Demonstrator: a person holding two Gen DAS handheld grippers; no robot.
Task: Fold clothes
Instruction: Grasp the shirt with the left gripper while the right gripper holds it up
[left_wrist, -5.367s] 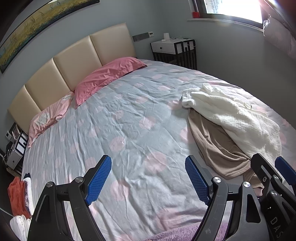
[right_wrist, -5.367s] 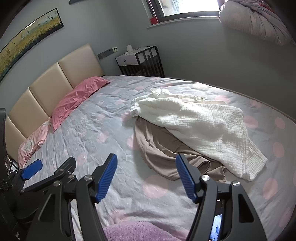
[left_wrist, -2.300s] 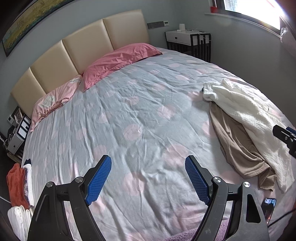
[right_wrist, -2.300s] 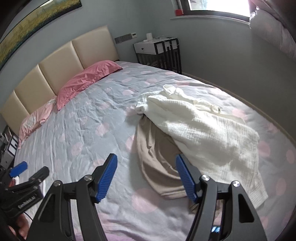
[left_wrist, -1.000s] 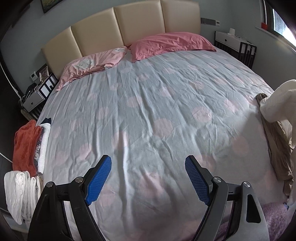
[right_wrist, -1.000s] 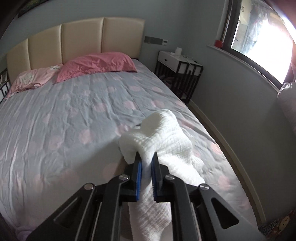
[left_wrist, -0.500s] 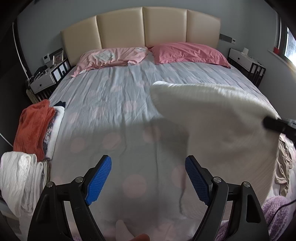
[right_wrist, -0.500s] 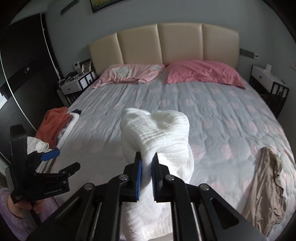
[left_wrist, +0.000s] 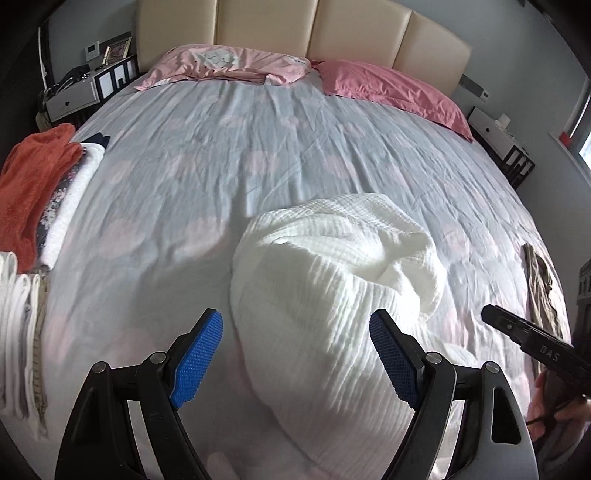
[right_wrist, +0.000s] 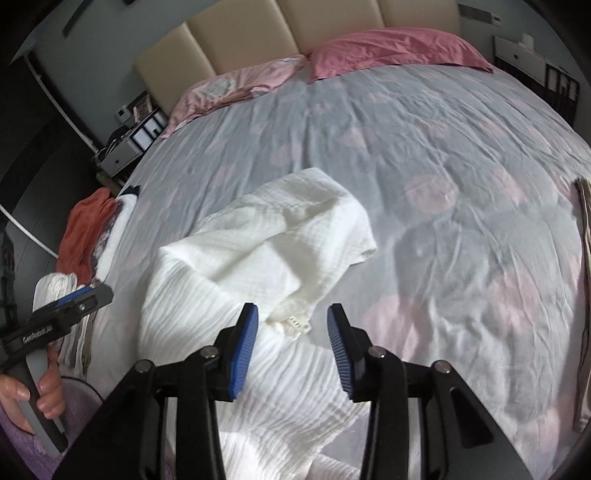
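Our right tool (right_wrist: 291, 345) is opening: its blue pads, which half a second ago pinched a fold of the white garment (right_wrist: 236, 266), now stand apart with the cloth lying loose between and below them, no pad pressing on it. Our left tool (left_wrist: 295, 354) stays wide as before, its pads either side of the same garment (left_wrist: 325, 280) without touching it. The garment, hanging from the right tool a second ago, now lies crumpled on the near middle of the bed (left_wrist: 258, 155), spread toward us. A tan garment (right_wrist: 583, 258), which the white one covered earlier, lies alone at the bed's right edge. On the left edge sits a stack of folded clothes (left_wrist: 33, 188), orange on top. Two pink pillows (left_wrist: 388, 92) rest against the headboard (left_wrist: 295, 29).
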